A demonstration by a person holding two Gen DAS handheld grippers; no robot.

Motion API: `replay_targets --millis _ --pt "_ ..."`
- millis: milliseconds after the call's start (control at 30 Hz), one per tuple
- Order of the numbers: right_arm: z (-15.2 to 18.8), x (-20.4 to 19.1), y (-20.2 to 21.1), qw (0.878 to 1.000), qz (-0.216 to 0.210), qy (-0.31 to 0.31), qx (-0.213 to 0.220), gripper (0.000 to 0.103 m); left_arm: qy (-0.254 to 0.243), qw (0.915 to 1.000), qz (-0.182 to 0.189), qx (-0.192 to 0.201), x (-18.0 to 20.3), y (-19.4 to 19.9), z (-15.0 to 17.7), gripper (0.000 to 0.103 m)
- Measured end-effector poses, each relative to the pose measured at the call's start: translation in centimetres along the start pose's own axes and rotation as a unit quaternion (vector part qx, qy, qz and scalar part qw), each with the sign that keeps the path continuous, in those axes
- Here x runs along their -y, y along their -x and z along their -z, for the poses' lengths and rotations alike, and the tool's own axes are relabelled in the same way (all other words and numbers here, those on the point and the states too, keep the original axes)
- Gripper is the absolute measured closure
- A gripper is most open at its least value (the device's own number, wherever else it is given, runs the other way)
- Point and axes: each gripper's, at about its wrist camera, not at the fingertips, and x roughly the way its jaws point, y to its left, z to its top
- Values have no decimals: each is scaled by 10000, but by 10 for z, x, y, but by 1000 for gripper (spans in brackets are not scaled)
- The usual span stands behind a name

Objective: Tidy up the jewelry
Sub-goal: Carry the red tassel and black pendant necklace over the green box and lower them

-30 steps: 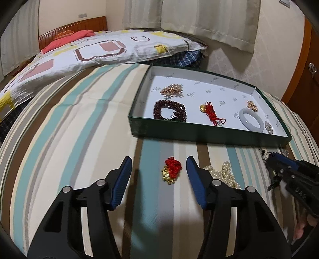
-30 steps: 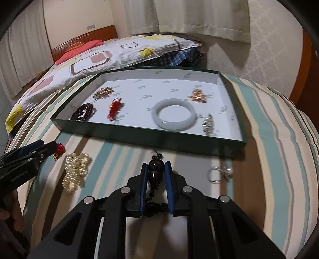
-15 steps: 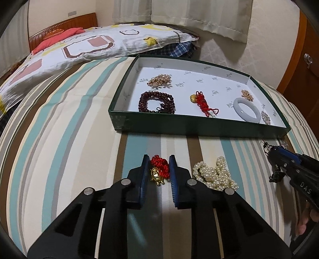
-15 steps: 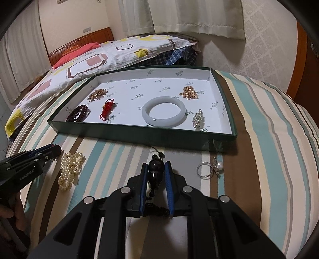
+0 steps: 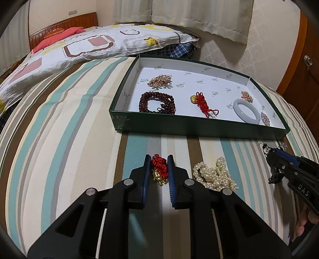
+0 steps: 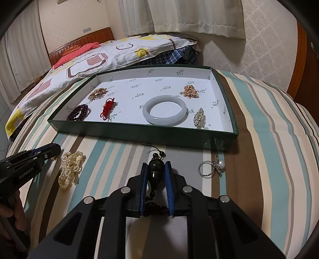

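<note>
My left gripper (image 5: 159, 159) is shut on a red-knot gold charm (image 5: 159, 169), just above the striped bedspread. My right gripper (image 6: 156, 166) is shut on a black bead pendant (image 6: 156, 172) and shows at the right of the left wrist view (image 5: 274, 153). A green tray (image 5: 199, 127) with a white floor stands ahead and holds a dark bead bracelet (image 5: 157, 101), a red knot charm (image 5: 201, 102), a white bangle (image 6: 165, 112) and several brooches. A pearl necklace (image 5: 215, 175) lies between the grippers. A pearl ring (image 6: 211, 168) lies right of my right gripper.
A patterned quilt (image 5: 79, 45) and a red pillow (image 5: 59, 35) lie on the bed beyond the tray. Curtains (image 6: 189, 16) hang behind. A wooden door (image 5: 305, 65) stands at the right. The left gripper also shows at the left of the right wrist view (image 6: 53, 149).
My left gripper has closed on the red-knot gold charm and lifted it slightly. My right gripper has kept its hold on the black pendant and risen a little.
</note>
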Motion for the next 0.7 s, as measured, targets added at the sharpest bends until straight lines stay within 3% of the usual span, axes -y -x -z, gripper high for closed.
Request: replay_targets --millis 700 --pt "-4 -1 14 9995 -24 -51 317 85 -11 9997 -16 227 1 12 -3 90"
